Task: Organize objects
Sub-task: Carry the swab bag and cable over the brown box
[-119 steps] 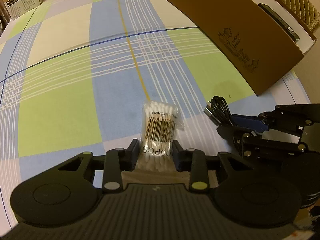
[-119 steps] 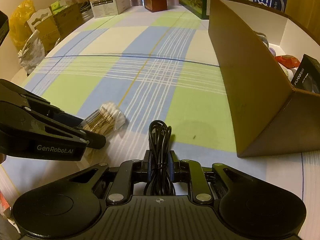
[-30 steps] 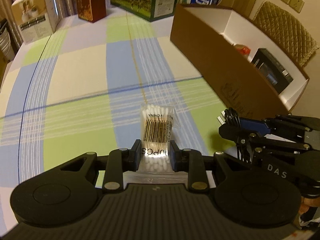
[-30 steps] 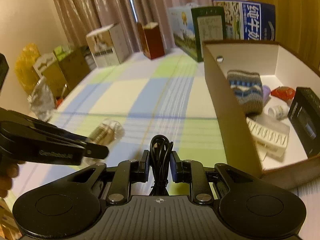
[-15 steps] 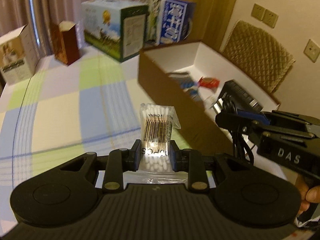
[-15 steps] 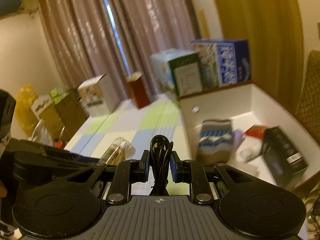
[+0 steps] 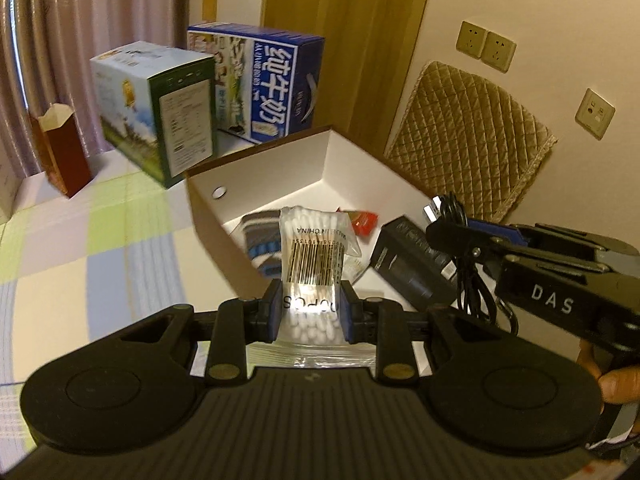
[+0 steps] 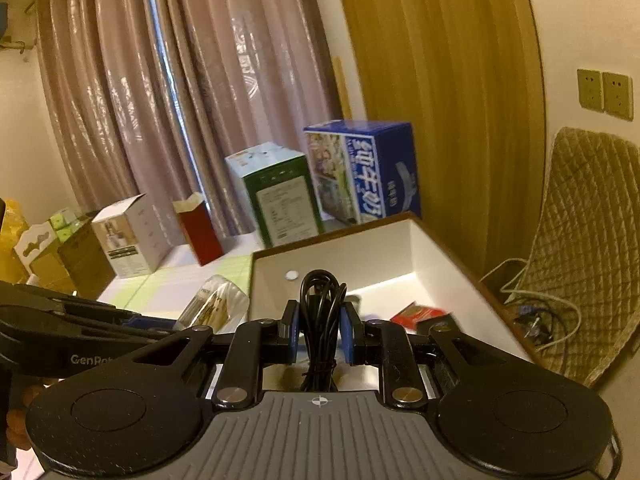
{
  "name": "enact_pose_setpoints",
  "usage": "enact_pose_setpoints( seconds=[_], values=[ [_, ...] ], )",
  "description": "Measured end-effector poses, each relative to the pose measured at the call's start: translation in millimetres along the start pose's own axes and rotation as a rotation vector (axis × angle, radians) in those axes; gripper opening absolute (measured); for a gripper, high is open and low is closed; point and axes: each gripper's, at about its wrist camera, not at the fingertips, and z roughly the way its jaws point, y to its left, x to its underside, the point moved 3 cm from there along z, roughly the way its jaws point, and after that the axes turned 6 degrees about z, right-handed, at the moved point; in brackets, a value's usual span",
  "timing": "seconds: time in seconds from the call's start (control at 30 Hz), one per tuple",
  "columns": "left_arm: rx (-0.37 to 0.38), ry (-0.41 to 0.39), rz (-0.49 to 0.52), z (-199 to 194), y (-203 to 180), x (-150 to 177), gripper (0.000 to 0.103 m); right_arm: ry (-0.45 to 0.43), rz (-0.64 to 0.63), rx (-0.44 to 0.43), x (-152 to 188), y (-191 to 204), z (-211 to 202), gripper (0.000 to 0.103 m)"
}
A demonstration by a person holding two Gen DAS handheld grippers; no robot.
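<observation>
In the left wrist view, at nine o'clock a dark red carton [image 7: 64, 156] stands on the checked cloth [image 7: 80, 248], then a green-and-white box [image 7: 160, 120] and, at twelve o'clock, a blue milk carton [image 7: 260, 84] printed with large white Chinese characters. At centre the left gripper [image 7: 311, 307] is clamped on a clear bag of cotton swabs [image 7: 314, 252], its label showing a barcode, "MADE IN CHINA" and "PCS", held over the open white-lined box [image 7: 344, 164]. Inside lie a striped knit item [image 7: 260, 240], a red packet [image 7: 364, 222] and a black case [image 7: 408, 260]. At three o'clock the right gripper [image 7: 448, 224], marked "DAS", pinches a coiled black cable [image 7: 468, 280]. The right wrist view reads "GenRo" on the other tool.
</observation>
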Motion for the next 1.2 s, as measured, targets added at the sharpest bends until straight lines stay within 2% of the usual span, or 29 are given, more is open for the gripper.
enact_pose_setpoints(
  seconds=[0.23, 0.7, 1.03, 1.2],
  values=[
    [-0.008, 0.007, -0.023, 30, -13, -21, 0.024, 0.028, -0.002, -0.013, -9, -24, 23, 0.018],
    [-0.069, 0.079, -0.112, 92, 6, -42, 0.024, 0.111, 0.021, -0.045, -18, -49, 84, 0.018],
    [-0.091, 0.107, -0.123, 116, 15, -48, 0.024, 0.144, 0.043, -0.052, -23, -60, 109, 0.018],
    [-0.101, 0.113, -0.128, 120, 21, -50, 0.03, 0.161, 0.055, -0.061, -22, -63, 117, 0.018]
  ],
)
